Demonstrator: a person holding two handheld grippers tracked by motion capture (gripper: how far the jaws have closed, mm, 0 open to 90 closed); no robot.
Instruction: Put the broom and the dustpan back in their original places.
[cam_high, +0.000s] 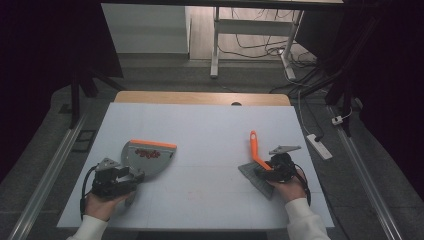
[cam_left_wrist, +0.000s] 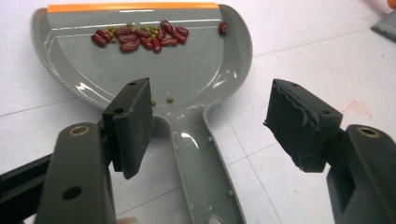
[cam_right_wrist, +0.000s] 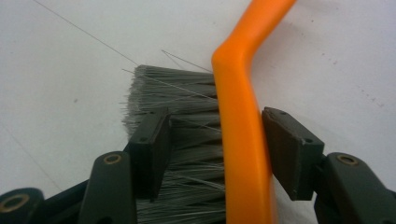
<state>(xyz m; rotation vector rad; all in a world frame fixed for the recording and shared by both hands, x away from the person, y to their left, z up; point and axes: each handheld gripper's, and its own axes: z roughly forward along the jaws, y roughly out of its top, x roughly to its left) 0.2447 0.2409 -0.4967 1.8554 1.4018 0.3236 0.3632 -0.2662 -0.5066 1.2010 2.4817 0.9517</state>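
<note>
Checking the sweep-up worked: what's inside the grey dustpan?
Inside the dustpan, red beans lie clustered near its orange lip, with a few small green ones among them and near the handle. The left gripper's pad covers a little.

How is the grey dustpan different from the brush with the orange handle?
The grey plastic dustpan with an orange front lip is a wide, shallow scoop; the brush with the orange handle and grey bristles is long and thin. The dustpan holds red beans and a few small green ones; the brush carries nothing. The dustpan lies on the left of the white table, the brush on the right. Both are grey and orange, and both lie flat.
</note>
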